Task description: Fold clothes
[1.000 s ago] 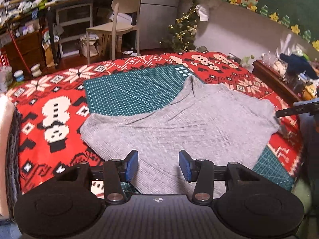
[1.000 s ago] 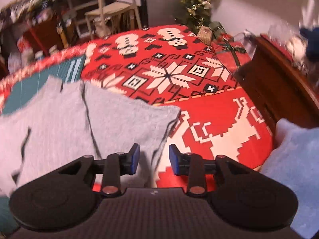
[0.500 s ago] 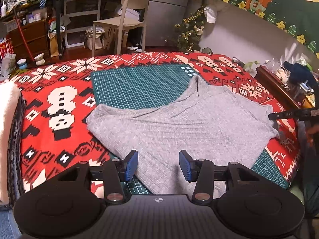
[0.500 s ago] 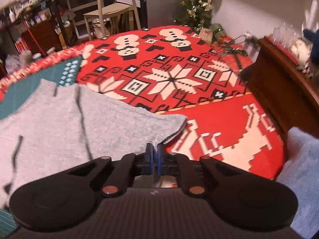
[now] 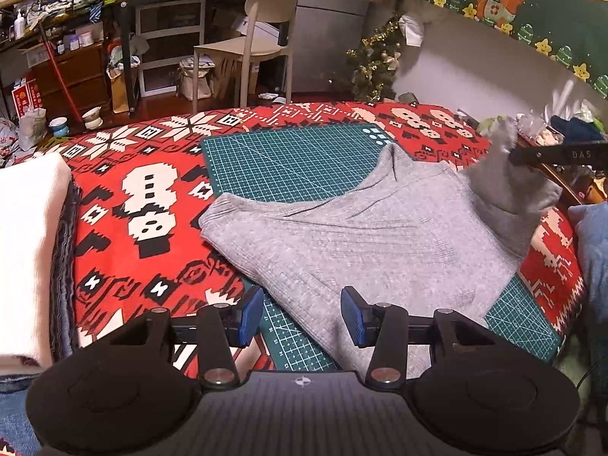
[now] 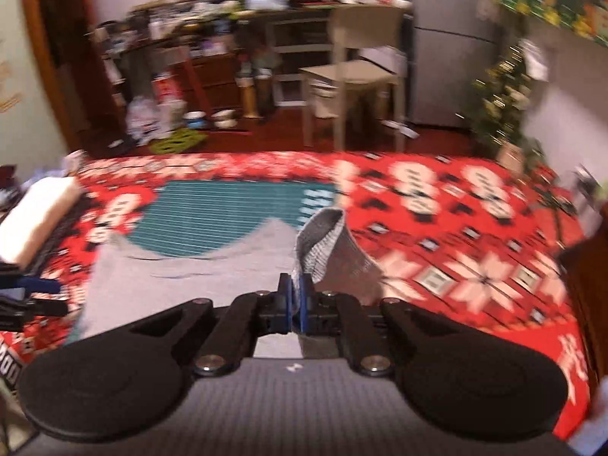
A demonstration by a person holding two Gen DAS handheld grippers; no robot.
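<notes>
A grey knit sweater (image 5: pixel 364 235) lies spread over a green cutting mat (image 5: pixel 288 159) on a red Christmas-pattern cloth. My left gripper (image 5: pixel 302 317) is open and empty, hovering over the sweater's near edge. My right gripper (image 6: pixel 295 306) is shut on the sweater's right corner (image 6: pixel 326 243) and holds it lifted off the table. In the left wrist view the right gripper (image 5: pixel 513 157) shows at the far right with the raised grey flap (image 5: pixel 509 186) hanging from it.
A stack of folded white and grey clothes (image 5: pixel 30 250) sits at the left edge. A blue garment (image 5: pixel 592 235) lies at the right edge. A wooden side table (image 5: pixel 562 182) with clutter stands to the right. A chair (image 5: pixel 250 38) and desk stand beyond the table.
My right gripper closed on the sweater's right corner and lifted it up and leftward. My left gripper stayed open and drew back slightly.
</notes>
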